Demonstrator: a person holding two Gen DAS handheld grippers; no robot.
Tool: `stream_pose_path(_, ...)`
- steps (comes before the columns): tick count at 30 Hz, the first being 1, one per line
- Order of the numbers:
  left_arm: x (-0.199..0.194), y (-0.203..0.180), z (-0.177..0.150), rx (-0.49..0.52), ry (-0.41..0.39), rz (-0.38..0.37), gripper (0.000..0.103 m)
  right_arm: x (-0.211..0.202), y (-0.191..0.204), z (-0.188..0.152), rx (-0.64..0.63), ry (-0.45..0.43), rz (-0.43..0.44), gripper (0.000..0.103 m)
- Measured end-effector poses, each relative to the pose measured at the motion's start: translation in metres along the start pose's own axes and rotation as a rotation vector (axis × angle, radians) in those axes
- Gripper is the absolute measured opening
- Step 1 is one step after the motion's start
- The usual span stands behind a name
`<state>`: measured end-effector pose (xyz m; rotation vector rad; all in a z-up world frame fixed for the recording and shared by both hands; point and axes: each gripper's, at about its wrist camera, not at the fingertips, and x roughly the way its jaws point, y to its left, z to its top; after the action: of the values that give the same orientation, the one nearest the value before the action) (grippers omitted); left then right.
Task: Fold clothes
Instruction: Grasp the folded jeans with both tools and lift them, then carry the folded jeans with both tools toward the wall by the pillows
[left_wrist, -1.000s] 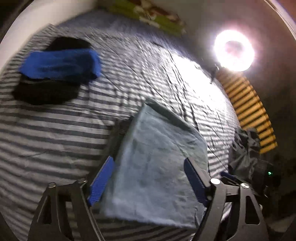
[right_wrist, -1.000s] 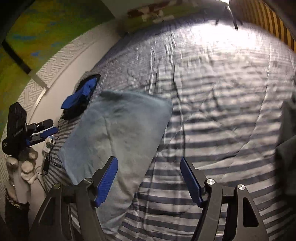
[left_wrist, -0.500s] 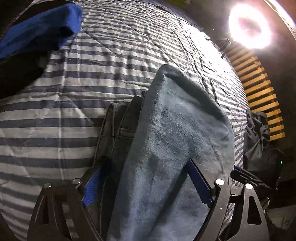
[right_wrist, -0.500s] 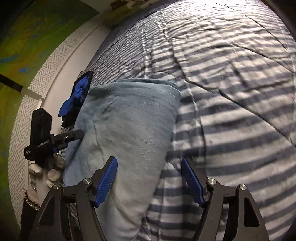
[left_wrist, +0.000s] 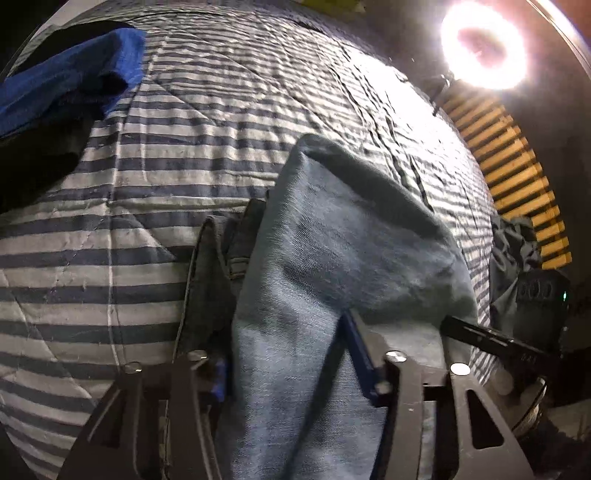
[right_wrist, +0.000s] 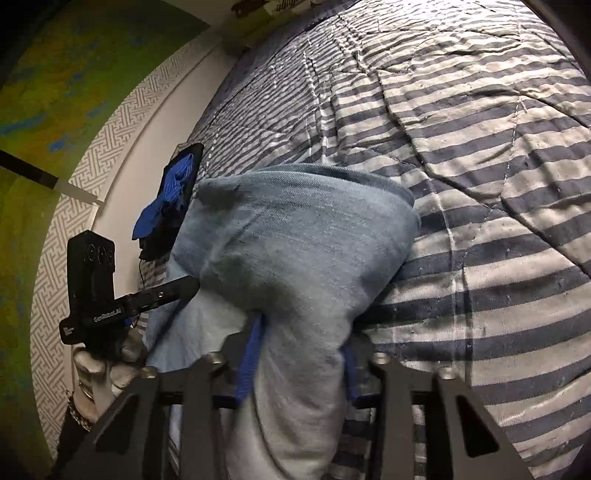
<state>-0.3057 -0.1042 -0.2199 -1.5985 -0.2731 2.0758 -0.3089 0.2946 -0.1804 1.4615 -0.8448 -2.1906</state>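
My left tool (left_wrist: 291, 354) has just been closing and now pinches the near edge of the folded light-blue jeans (left_wrist: 332, 258), denim bunched between its blue pads. My right tool (right_wrist: 299, 354) has likewise been closing and grips the same jeans at their other near corner, cloth gathered tight between the pads. The jeans lie on the striped bed quilt (right_wrist: 480, 147), close in front of me. A blue and black pile of clothes (left_wrist: 70, 74) sits well apart near the wall.
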Motion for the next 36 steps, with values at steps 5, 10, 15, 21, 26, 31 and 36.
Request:
stream_pose_path(5, -0.014, -0.009, -0.011, -0.016, -0.067, 0.022, 0.030, -0.011, 0.017, -0.003, -0.055, -0.035, -0.030, 0.016)
stream_pose_path(10, -0.026, -0.015, -0.018, -0.022, -0.108, 0.023, 0.023, -0.026, 0.032, -0.008, -0.121, -0.062, -0.052, 0.014)
stream_pose_path(15, -0.059, -0.021, -0.034, -0.012, -0.204, -0.001, 0.019, -0.039, 0.060, -0.009, -0.202, -0.097, -0.073, 0.014)
stream_pose_path(21, -0.053, 0.006, -0.040, -0.083, -0.171, -0.004, 0.036, -0.041, 0.086, -0.013, -0.306, -0.089, -0.131, 0.014)
stream_pose_path(26, -0.043, 0.007, -0.027, -0.046, -0.164, 0.056, 0.083, -0.028, 0.073, -0.010, -0.286, -0.060, -0.170, 0.014)
stream_pose_path(31, -0.022, 0.014, -0.018, -0.039, -0.111, 0.050, 0.081, -0.023, 0.058, -0.008, -0.243, -0.044, -0.161, 0.014)
stream_pose_path(36, -0.025, 0.016, -0.022, -0.062, -0.073, -0.045, 0.038, -0.021, 0.046, -0.007, -0.212, -0.027, -0.139, 0.014)
